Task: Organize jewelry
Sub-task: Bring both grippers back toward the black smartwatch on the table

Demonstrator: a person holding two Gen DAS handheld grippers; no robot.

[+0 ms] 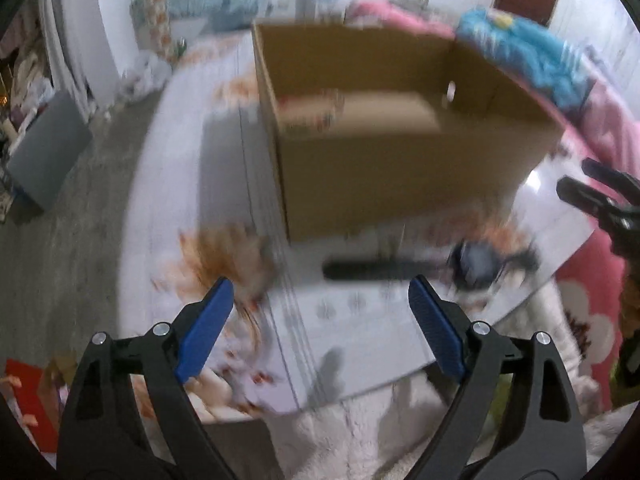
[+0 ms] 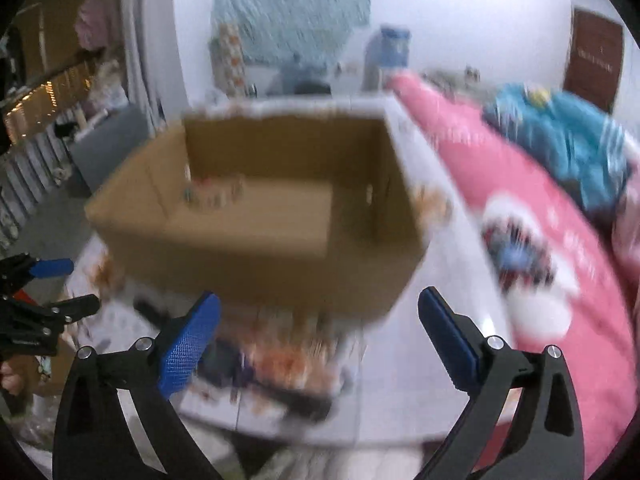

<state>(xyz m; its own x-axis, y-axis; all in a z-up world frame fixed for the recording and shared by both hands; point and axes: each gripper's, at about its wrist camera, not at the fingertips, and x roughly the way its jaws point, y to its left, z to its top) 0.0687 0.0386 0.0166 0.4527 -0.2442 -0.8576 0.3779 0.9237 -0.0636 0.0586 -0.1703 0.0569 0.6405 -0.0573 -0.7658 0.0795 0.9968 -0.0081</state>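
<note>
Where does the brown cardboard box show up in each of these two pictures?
Left wrist view: the cardboard box sits upper centre, beyond the open blue fingers.
Right wrist view: the box fills the middle, open top showing.
Shared landmark: the blue cloth on pink bedding, right of it.

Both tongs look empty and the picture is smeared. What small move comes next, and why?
Probably bring the left tongs down to the dark strap-like piece lying in front of the cardboard box: both tongs stand open and empty, and it sits just beyond their tips.
</note>
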